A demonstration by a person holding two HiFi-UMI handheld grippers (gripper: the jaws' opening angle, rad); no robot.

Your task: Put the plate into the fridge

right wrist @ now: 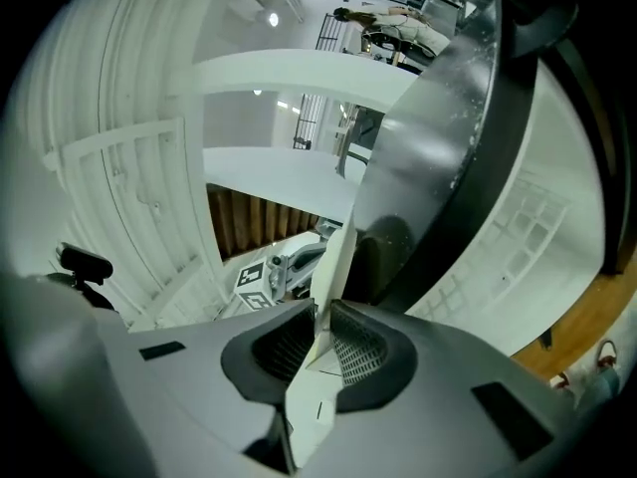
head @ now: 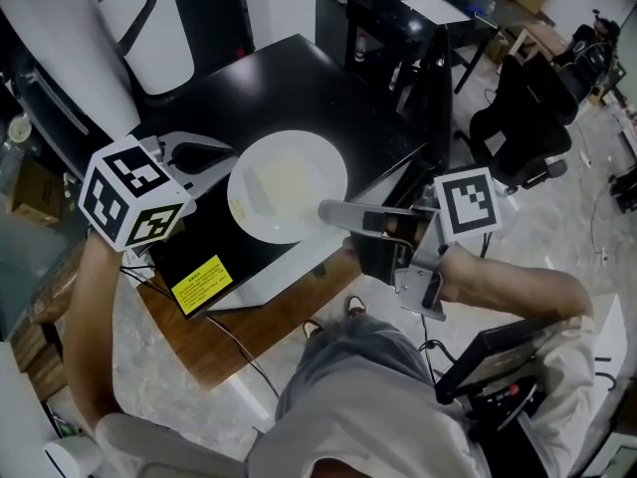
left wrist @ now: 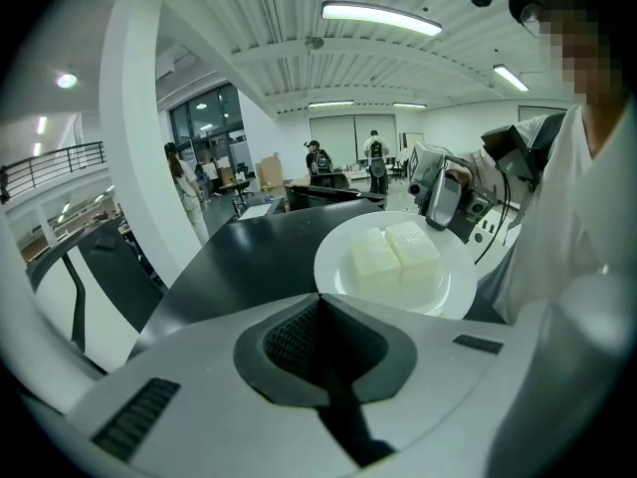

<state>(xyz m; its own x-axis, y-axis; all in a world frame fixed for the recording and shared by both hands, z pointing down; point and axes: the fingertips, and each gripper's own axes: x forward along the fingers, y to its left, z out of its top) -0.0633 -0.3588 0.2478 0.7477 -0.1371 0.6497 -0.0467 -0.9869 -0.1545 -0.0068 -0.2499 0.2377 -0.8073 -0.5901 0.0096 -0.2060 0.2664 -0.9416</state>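
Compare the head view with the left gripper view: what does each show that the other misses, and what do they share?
Only the head view shows the yellow label at the edge of the black top, and the marker cube on the left tongs. Only the left gripper view shows the ceiling lights, people standing far off, and those tongs' jaws shut with nothing between them. Both show the white plate on the black top, with the right tongs at its rim.
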